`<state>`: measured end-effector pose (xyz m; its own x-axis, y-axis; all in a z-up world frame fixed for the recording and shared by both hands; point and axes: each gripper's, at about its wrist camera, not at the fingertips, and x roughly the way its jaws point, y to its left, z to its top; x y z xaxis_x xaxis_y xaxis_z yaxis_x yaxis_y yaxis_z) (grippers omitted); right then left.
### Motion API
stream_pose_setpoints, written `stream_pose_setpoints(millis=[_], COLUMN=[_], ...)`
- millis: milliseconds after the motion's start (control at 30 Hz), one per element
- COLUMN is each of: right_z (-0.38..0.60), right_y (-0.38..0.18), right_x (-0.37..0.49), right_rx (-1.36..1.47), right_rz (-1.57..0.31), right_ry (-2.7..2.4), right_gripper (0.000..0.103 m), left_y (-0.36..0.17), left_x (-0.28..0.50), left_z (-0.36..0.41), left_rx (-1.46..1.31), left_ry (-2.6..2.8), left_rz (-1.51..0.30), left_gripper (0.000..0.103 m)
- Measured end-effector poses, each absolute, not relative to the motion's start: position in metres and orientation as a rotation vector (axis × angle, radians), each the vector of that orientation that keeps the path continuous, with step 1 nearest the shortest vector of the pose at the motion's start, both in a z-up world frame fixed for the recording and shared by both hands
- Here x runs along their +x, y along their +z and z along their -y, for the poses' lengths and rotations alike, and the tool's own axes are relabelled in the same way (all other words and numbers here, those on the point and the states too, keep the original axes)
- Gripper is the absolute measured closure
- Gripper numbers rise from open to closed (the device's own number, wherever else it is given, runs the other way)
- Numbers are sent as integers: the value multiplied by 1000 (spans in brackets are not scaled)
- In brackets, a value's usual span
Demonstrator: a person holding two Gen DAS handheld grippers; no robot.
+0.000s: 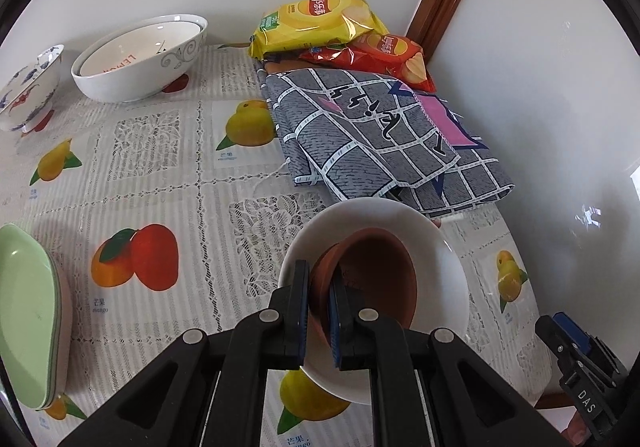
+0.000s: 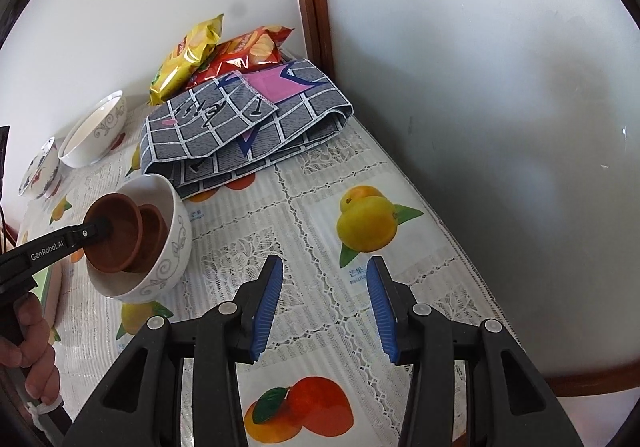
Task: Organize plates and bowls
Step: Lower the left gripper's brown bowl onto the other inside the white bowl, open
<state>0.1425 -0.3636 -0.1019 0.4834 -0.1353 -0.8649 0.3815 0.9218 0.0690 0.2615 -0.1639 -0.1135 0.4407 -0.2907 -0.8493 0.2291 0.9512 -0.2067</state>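
My left gripper [image 1: 320, 279] is shut on the rim of a brown clay bowl [image 1: 376, 275] that sits tilted inside a white patterned bowl [image 1: 444, 267]. In the right wrist view the brown bowl [image 2: 120, 235] rests on a second, smaller brown bowl [image 2: 154, 227] inside the white bowl [image 2: 172, 251], which stands on the tablecloth. My right gripper [image 2: 324, 287] is open and empty above the cloth, to the right of that stack. A large white bowl [image 1: 140, 59] with a smaller bowl nested in it stands at the back left, next to a blue-and-red painted bowl [image 1: 28, 91].
Stacked green plates [image 1: 28, 311] lie at the left edge. A folded grey checked cloth [image 1: 380, 143] and two chip bags [image 1: 316, 23] fill the back corner by the white walls. The table edge [image 2: 592, 383] runs close on the right.
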Motion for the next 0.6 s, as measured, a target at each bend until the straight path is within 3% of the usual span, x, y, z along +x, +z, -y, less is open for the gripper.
stream_pose_setpoints(millis=[600], right_z=[365], right_y=[-109], right_x=[146], right_rx=[287], right_rz=[-1040], right_ry=[-319], right_gripper=[60], left_y=[-123], left_x=[265], left_z=[174], left_rx=[-87], left_ry=[-358], left_rz=[-1088], left_gripper=[94])
